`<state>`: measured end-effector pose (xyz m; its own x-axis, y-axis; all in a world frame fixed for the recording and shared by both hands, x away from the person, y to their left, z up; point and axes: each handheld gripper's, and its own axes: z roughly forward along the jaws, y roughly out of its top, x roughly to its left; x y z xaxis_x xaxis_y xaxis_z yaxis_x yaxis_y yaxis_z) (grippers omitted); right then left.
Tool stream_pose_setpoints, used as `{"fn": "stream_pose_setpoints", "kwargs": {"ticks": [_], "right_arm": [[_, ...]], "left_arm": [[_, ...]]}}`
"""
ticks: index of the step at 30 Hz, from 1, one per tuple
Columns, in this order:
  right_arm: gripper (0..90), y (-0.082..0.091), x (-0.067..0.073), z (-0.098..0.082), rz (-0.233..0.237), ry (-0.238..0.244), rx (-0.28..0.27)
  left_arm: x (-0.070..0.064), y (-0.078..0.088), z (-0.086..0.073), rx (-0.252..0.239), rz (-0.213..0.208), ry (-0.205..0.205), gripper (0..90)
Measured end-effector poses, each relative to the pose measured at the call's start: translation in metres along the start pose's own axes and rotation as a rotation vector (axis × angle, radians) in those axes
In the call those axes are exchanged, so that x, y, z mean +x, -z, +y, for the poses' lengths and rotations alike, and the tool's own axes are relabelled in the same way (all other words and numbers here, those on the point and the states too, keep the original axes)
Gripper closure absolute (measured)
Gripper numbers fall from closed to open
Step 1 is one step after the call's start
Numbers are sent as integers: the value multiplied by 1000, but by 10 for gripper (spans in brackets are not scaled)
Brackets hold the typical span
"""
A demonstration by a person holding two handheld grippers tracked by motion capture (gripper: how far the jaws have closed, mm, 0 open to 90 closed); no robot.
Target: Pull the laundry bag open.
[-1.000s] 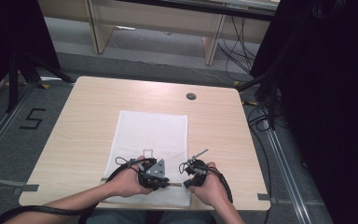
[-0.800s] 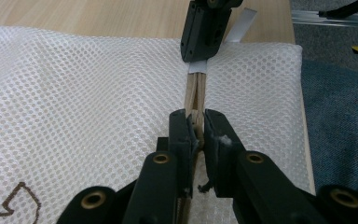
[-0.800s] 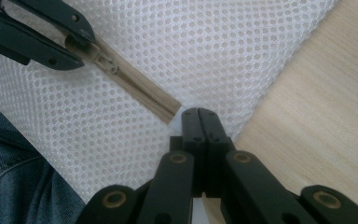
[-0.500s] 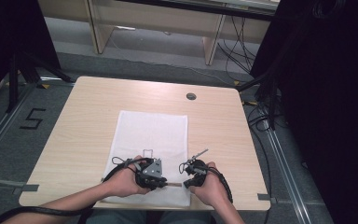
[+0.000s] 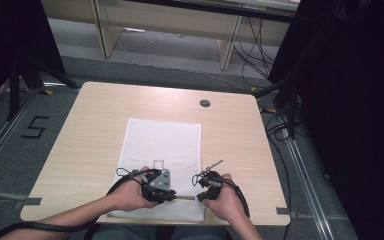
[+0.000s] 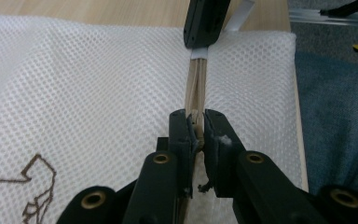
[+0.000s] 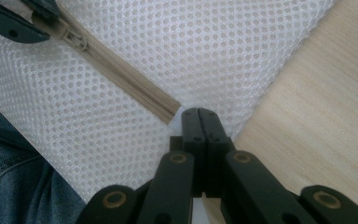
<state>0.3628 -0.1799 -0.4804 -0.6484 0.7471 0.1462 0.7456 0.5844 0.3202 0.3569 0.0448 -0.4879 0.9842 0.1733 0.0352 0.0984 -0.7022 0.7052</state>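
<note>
A white mesh bag [image 5: 162, 140] lies flat on the wooden table [image 5: 95, 125], with a tan zipper [image 5: 185, 198] along its near edge. My left gripper [image 5: 174, 196] is shut on the zipper's slider; in the left gripper view its jaws [image 6: 196, 133] pinch the slider, and the zipper [image 6: 196, 88] runs ahead over the mesh [image 6: 98, 79]. My right gripper [image 5: 198, 197] faces it from the right. Its jaws [image 7: 199, 114] are shut on the bag's fabric at the end of the zipper [image 7: 121, 79]. The two grippers are a short stretch of zipper apart.
The bag carries a small brown outline logo [image 5: 159, 163]. A round cable grommet [image 5: 205, 103] sits in the table's far side. The table's near edge is close under both hands, with the person's jeans [image 7: 9, 177] below. Desk legs and cables stand beyond the table.
My left gripper has edged slightly to the left along the zipper. The right hand has kept still.
</note>
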Motion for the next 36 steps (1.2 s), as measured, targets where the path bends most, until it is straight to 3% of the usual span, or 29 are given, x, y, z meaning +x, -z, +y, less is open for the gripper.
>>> {"fn": "stream_pose_setpoints", "kwargs": {"ticks": [4,8,14,20,24,26,29,35,36], "right_arm": [[900,0,1,0,-3,-15,11],[900,0,0,0,0,0,1],[900,-1,0,0,-7,-4,6],[900,0,0,0,-4,-10,7],[900,0,1,0,-8,6,4],[900,0,3,0,-5,-15,7],[900,0,0,0,-10,8,5],[900,0,3,0,-5,-20,11],[900,0,1,0,-10,-1,7]], "left_arm": [[-1,1,-2,-5,-4,21,817],[-1,3,-2,-1,4,0,817],[-1,5,-5,-10,2,27,817],[0,9,-7,4,8,-1,818],[-2,12,-9,-5,6,21,817],[-2,14,-10,0,6,18,817],[-1,16,-11,0,8,15,817],[-1,22,-17,1,11,38,818],[0,23,-18,-2,13,40,818]]}}
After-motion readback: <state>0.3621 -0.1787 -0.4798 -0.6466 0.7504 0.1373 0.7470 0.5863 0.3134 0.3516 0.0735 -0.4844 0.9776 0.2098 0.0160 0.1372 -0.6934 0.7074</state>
